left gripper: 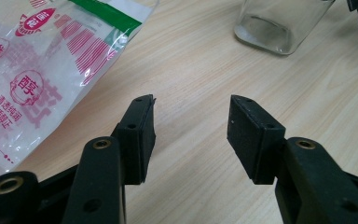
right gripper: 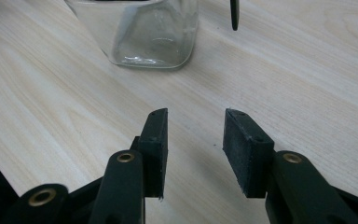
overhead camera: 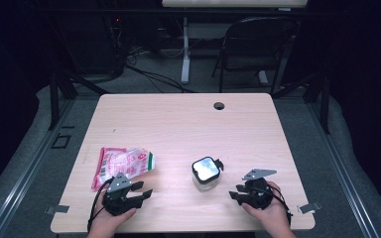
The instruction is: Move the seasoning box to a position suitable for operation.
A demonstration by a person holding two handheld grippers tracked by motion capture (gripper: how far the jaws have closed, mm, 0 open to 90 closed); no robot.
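Note:
A red-and-white plastic snack bag (overhead camera: 124, 165) with a green stripe lies flat at the table's left front. A square clear glass jar (overhead camera: 206, 173) with a closed lid and a black clasp stands at centre front. My left gripper (overhead camera: 144, 190) rests low by the bag's near right corner, open with nothing between its jaws. In the left gripper view the left gripper (left gripper: 191, 105) points over bare wood, with the bag (left gripper: 37, 70) to its left and the jar (left gripper: 279, 23) ahead to the right. My right gripper (overhead camera: 234, 192) stands open just right of the jar. In the right gripper view the right gripper (right gripper: 196, 114) is apart from the jar (right gripper: 154, 32).
The light wooden table (overhead camera: 178, 124) has a cable hole (overhead camera: 219, 105) near its far edge. A black folding chair (overhead camera: 255, 47) stands behind the table. The floor beyond is dark, with cables on it.

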